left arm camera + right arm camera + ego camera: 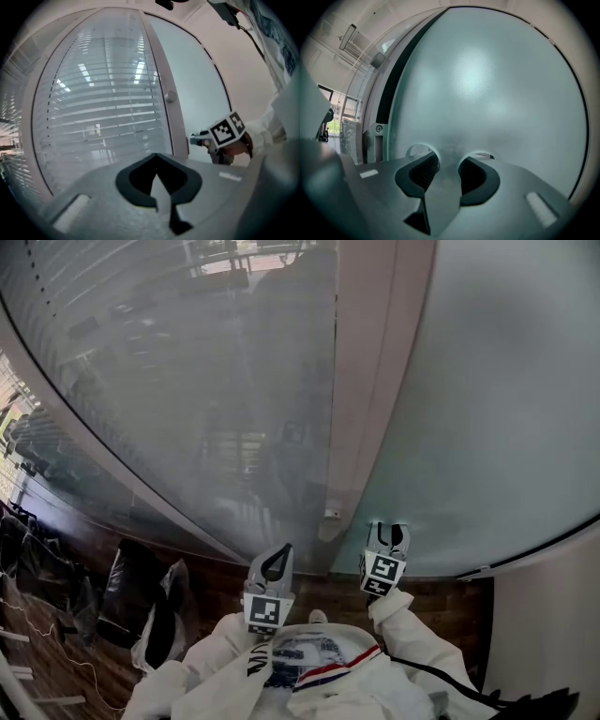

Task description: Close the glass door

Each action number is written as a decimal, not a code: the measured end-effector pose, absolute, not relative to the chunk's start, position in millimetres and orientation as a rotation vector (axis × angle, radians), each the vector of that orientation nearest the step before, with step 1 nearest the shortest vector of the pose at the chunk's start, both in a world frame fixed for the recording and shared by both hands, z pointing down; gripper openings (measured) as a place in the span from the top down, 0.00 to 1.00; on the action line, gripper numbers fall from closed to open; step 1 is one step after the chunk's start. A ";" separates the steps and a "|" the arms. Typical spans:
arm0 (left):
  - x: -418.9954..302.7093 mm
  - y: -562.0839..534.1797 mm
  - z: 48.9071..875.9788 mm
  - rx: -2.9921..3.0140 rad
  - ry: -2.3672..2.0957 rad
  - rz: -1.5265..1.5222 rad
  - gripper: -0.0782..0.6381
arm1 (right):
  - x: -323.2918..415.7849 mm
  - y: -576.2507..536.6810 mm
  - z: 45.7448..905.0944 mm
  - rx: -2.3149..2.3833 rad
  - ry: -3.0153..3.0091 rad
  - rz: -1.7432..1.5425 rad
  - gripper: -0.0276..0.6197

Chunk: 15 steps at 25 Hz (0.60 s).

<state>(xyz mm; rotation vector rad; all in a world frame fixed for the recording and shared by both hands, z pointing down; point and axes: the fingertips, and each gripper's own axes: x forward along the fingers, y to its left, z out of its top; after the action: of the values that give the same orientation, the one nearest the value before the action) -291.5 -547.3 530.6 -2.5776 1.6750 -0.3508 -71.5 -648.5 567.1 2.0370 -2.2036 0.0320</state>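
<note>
The frosted glass door (487, 409) fills the right of the head view, beside a pale frame post (370, 381). My right gripper (386, 538) points at the door's lower edge near the post, its tips at or very near the glass. Its jaws stand apart in the right gripper view (447, 157) with only frosted glass (487, 84) showing between them. My left gripper (272, 565) hangs left of the post with its jaws together (157, 164) and nothing in them. The left gripper view also shows the right gripper (196, 139) against the door (197, 84).
Left of the post is a glass panel with blinds (187, 381). A round knob (170, 97) sits on the post, and a small latch (331, 514) lower down. Dark bags (131, 592) lie on the wooden floor (450, 601) at the left.
</note>
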 end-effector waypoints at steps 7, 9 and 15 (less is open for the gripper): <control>-309.4 -511.9 522.3 -2.603 1.603 -0.363 0.89 | -72.9 -655.4 575.2 1.984 -2.220 0.116 0.75; -312.1 -498.2 523.0 -2.626 1.564 -0.395 0.89 | -69.3 -651.1 575.4 1.970 -2.201 0.150 0.74; -337.5 -453.5 529.9 -2.639 1.596 -0.353 0.89 | -59.9 -571.3 572.1 2.035 -2.148 0.210 0.94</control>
<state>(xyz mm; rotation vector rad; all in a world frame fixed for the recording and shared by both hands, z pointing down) -337.5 -453.5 529.9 -2.6393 1.5965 -0.3532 -59.9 -571.3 572.1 2.0349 -2.1480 0.2098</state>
